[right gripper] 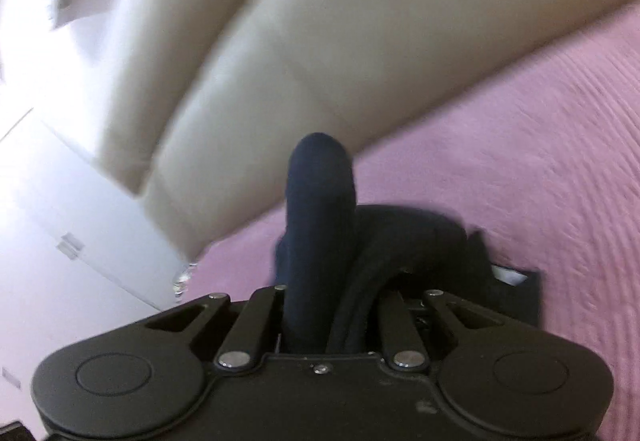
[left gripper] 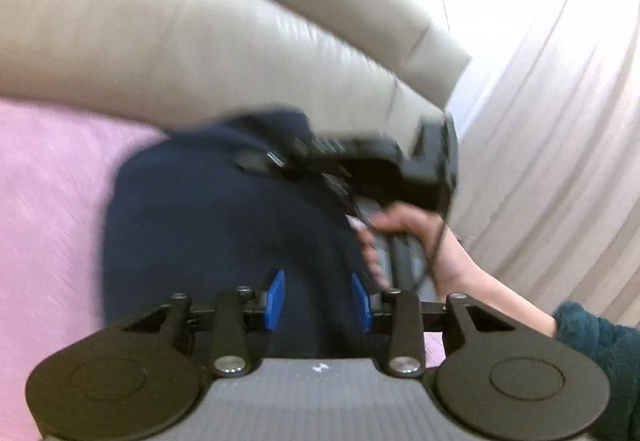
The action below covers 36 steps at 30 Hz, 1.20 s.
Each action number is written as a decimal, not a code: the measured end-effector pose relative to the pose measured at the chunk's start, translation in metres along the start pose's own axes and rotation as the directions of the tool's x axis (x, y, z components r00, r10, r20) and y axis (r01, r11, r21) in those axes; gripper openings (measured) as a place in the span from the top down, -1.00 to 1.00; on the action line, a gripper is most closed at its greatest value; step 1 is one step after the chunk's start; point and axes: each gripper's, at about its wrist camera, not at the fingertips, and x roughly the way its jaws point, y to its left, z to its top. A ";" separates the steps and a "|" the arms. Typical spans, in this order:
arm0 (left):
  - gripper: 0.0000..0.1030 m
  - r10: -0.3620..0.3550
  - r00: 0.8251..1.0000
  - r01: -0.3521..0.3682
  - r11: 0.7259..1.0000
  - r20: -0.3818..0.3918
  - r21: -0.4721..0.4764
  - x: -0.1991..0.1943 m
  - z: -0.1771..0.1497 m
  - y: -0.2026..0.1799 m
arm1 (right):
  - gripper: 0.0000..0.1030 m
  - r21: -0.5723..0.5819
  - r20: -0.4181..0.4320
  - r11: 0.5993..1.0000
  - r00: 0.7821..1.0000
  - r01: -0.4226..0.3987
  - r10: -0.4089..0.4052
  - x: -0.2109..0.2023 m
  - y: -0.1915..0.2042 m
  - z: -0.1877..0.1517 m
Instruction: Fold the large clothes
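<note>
A navy garment (left gripper: 224, 225) lies in a long heap on the pink bedspread (left gripper: 52, 201), reaching from my left gripper up to the beige cushion. My left gripper (left gripper: 319, 299) is at the near end of the cloth. Its blue pads (left gripper: 276, 297) stand apart with their inner faces bare, and dark cloth shows in the gap below them. A bare hand (left gripper: 404, 237) holds my right gripper (left gripper: 280, 159) at the garment's far right end. In the right wrist view, a thick fold of the navy garment (right gripper: 320, 201) rises out of my right gripper (right gripper: 316, 297), which is shut on it, and the cloth hides the fingertips.
A beige padded leather back (left gripper: 200, 33) runs along the far side of the bedspread. Pale curtains (left gripper: 560, 121) hang at the right. A dark green fuzzy sleeve (left gripper: 600, 337) enters at the lower right. White cabinet fronts (right gripper: 80, 241) show at the left in the right wrist view.
</note>
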 end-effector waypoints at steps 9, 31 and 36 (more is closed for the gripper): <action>0.57 0.057 0.964 -0.092 0.988 -0.258 -0.125 0.046 -0.019 0.078 | -0.28 0.287 -0.211 0.957 0.973 -0.029 0.092 -0.012 -0.074 -0.006; 0.23 0.277 0.928 -0.250 0.959 -0.250 0.136 0.029 -0.080 0.051 | 0.67 0.177 -0.052 0.971 0.984 -0.158 0.169 -0.123 0.032 -0.057; 0.61 0.277 0.940 -0.249 0.956 -0.199 0.152 0.004 -0.084 0.054 | 0.86 0.143 -0.130 0.988 0.991 0.060 -0.042 -0.108 -0.021 -0.083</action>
